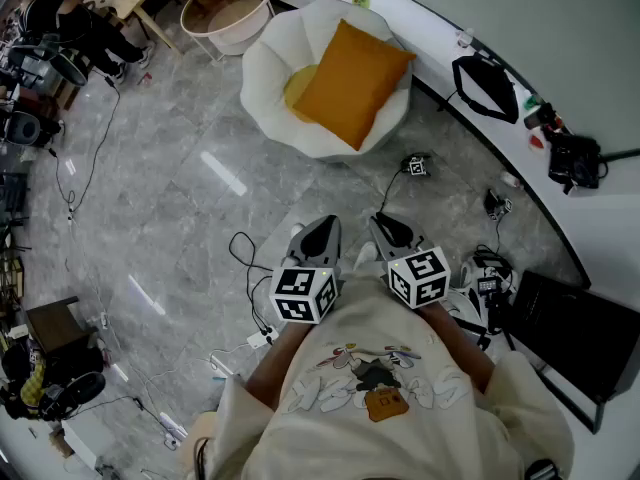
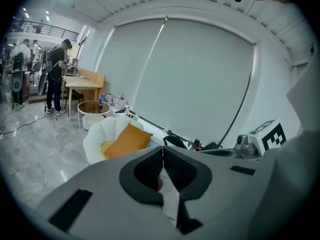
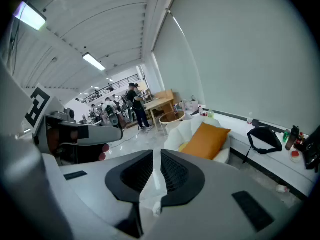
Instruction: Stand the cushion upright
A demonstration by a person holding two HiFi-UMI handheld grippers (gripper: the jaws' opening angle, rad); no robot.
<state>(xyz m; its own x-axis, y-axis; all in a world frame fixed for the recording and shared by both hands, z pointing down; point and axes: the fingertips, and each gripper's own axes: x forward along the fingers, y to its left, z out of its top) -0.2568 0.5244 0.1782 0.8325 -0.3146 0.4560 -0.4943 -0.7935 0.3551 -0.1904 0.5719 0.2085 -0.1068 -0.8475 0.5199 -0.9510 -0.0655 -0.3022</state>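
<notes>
1. Cushion [image 1: 350, 83]: orange, lying tilted in the seat of the white armchair [image 1: 270, 78] and leaning on the chair's back, at the far side of the floor from you. A yellow pad [image 1: 297, 86] shows at its left edge.
2. Left tongs [image 1: 320, 230]: you hold them near your body, aimed toward the armchair. The jaws are pressed fully together with nothing between them.
3. Right tongs [image 1: 392, 230]: just beside the left pair. The jaws are closed to a thin slit and grip nothing.
4. Floor [image 1: 190, 188]: grey stone, lying between both tongs and the cushion, which are well apart. Loose cables [image 1: 245, 258] trail near you.
5. Counter [image 1: 510, 143]: white, curving along the right and behind the armchair. It carries a black bag [image 1: 485, 86] and a camera [image 1: 572, 158].
6. Side table [image 1: 225, 13]: round, standing far and just left of the armchair.
</notes>
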